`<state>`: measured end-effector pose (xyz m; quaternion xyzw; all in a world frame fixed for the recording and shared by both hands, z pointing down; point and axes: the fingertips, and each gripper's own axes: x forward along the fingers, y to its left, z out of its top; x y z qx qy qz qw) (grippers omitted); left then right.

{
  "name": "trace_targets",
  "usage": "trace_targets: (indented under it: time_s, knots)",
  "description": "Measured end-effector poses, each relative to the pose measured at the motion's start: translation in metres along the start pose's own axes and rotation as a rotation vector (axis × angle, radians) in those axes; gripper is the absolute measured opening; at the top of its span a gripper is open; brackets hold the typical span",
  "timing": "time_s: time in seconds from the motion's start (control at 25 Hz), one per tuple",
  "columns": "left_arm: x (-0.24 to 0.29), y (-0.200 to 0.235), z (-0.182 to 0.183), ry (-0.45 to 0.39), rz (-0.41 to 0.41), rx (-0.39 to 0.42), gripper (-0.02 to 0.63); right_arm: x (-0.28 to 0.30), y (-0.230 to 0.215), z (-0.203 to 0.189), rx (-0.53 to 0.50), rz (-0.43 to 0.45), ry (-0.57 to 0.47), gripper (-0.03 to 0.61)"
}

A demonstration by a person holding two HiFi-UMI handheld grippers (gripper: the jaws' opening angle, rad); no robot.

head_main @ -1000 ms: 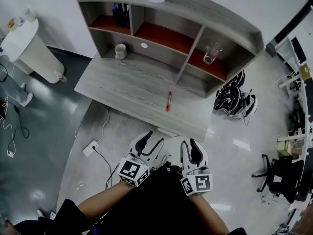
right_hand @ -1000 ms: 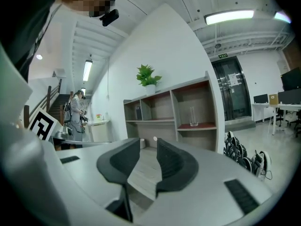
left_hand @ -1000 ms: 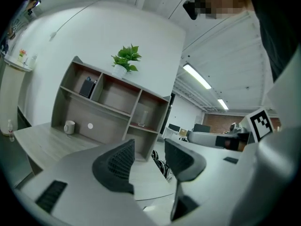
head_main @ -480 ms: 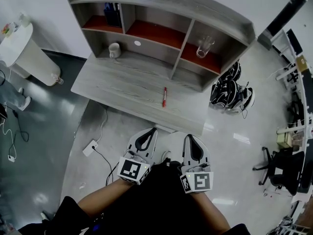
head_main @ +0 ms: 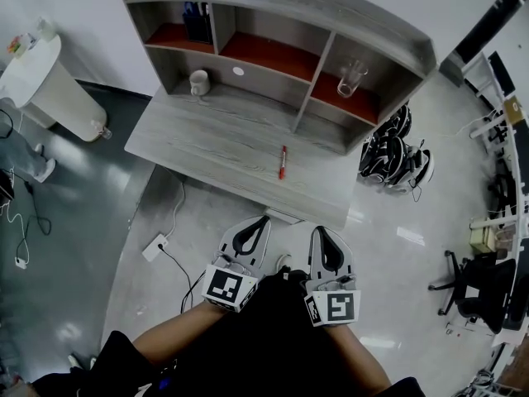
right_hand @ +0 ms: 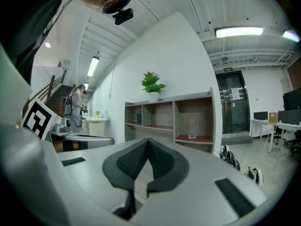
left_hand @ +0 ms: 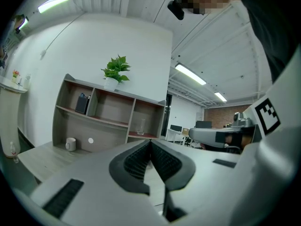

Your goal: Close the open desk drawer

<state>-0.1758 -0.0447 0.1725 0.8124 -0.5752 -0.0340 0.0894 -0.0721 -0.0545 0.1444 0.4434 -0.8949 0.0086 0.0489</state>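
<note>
Jaws of left gripper (head_main: 264,220) and right gripper (head_main: 321,231), apart a second ago, now meet empty, seemingly short of the desk (head_main: 207,139).

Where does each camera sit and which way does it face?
Head view: on the person's head, facing steeply down at the desk; forearms, left tool and right tool show.
Left gripper view: on the left tool, level along its jaws toward the shelf unit; the right tool shows beside it.
Right gripper view: on the right tool, same heading; the left tool shows.
Shared: the glass and potted plant.
</note>
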Motion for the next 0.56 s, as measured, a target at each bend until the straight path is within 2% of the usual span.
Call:
trace_targets:
  time_s: [0.24, 0.56]
  knots:
    - [-0.002, -0.001, 0.0, 0.009, -0.006, -0.007, 0.014, 0.002, 0.006, 0.002, -0.009, 0.019, 0.011, 0.017]
    - [-0.007, 0.008, 0.008, -0.026, -0.005, -0.02, 0.014, 0.014, 0.02, 0.011, -0.032, 0.068, -0.008, 0.017]
